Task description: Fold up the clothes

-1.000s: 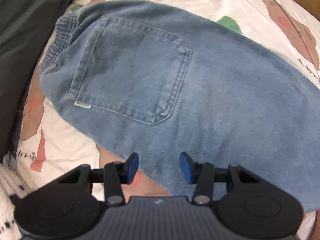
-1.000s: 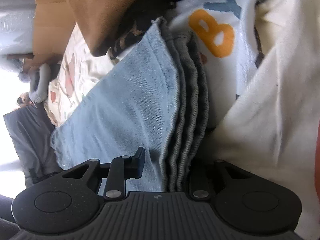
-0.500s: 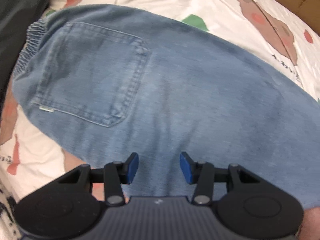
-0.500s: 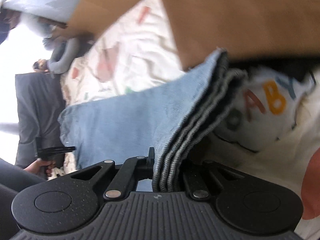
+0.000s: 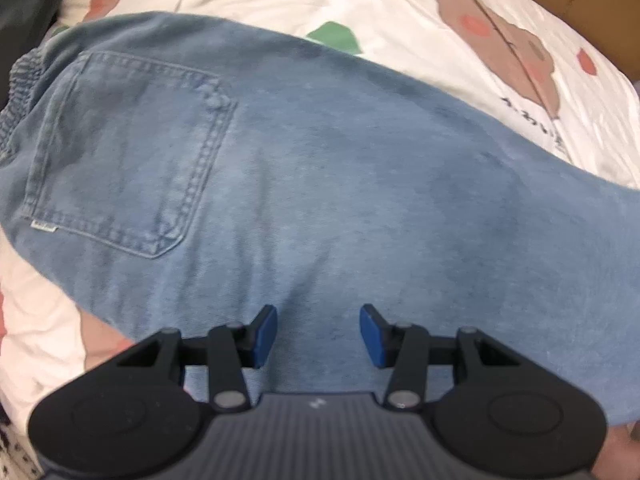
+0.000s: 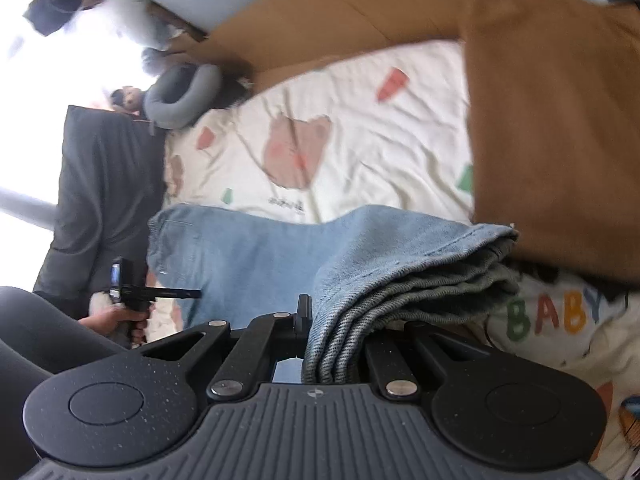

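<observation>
Right claw grips the jeans' stacked hems; left claw hovers spread above the denim.

A bed covered by a cream cotton sheet printed with brown bears, red carrots and green shapes is seen in both wrist views. A pair of light blue denim trousers with an elastic waistband and a stitched patch pocket is laid flat on the sheet. A grey ring-shaped cushion is seen at the far end of the bed. White fabric lettered "BABY" is spread nearby.
</observation>
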A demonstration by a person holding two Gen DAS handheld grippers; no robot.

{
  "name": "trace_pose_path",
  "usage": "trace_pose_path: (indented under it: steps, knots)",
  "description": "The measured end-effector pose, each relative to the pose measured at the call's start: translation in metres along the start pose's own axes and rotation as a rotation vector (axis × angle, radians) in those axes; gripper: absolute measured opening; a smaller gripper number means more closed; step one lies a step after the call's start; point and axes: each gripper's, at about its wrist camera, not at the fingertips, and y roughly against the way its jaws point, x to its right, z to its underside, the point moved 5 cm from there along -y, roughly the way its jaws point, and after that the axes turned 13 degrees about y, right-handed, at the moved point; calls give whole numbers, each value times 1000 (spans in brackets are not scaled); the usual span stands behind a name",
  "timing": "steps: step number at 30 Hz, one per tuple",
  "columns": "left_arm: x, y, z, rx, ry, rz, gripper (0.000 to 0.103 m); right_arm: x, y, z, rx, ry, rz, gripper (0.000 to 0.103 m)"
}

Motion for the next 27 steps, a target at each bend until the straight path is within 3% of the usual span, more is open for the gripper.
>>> trace_pose_path:
  steps: [7,17,21,27]
  knots:
    - [18,-5,7,-36,-22,42,49,-31,25,-53,30,22,25,2]
    - [52,5,-4,31,-27,117,49,-61,58,-105,85,108,38,2]
    - [68,10,-14,54,-5,170,49,-64,77,-122,123,136,68,2]
    - [104,10,-26,64,-54,233,49,-58,104,-147,157,157,135,2]
